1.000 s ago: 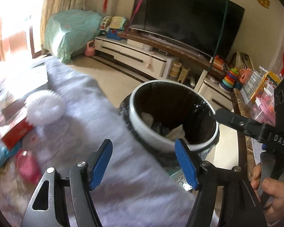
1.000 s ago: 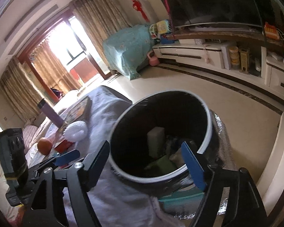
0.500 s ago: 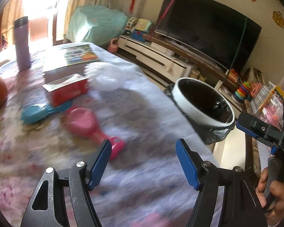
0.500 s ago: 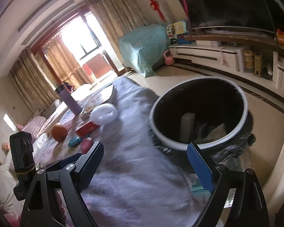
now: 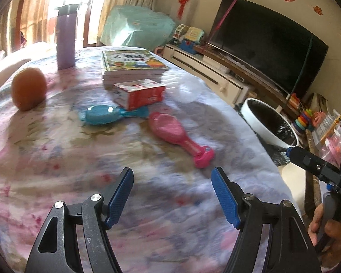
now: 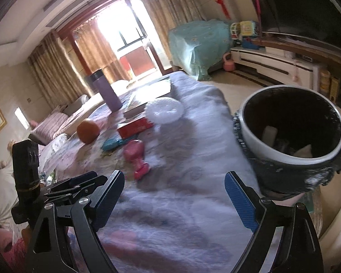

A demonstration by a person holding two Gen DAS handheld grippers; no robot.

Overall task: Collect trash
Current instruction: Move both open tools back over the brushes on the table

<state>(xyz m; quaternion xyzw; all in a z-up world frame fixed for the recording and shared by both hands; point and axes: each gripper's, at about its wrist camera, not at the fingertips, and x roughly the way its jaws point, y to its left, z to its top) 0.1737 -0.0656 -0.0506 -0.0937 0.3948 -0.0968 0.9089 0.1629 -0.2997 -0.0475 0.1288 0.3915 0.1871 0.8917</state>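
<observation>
Both the left gripper (image 5: 172, 194) and right gripper (image 6: 174, 199) hover spread wide and empty over the cloth-covered table (image 5: 56, 170), facing the crumpled white wad (image 6: 164, 110) beside the red carton (image 5: 139, 93), with the lined trash bin (image 6: 292, 136) standing at the table's edge for short drops.

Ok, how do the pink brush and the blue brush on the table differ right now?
The pink brush lies bare on the cloth nearer the left gripper, handle toward it; the blue brush lies farther back, its handle end tucked against or under the red box. The pink brush is uncovered; the blue brush partly hidden. Both lie flat, ungripped.
</observation>
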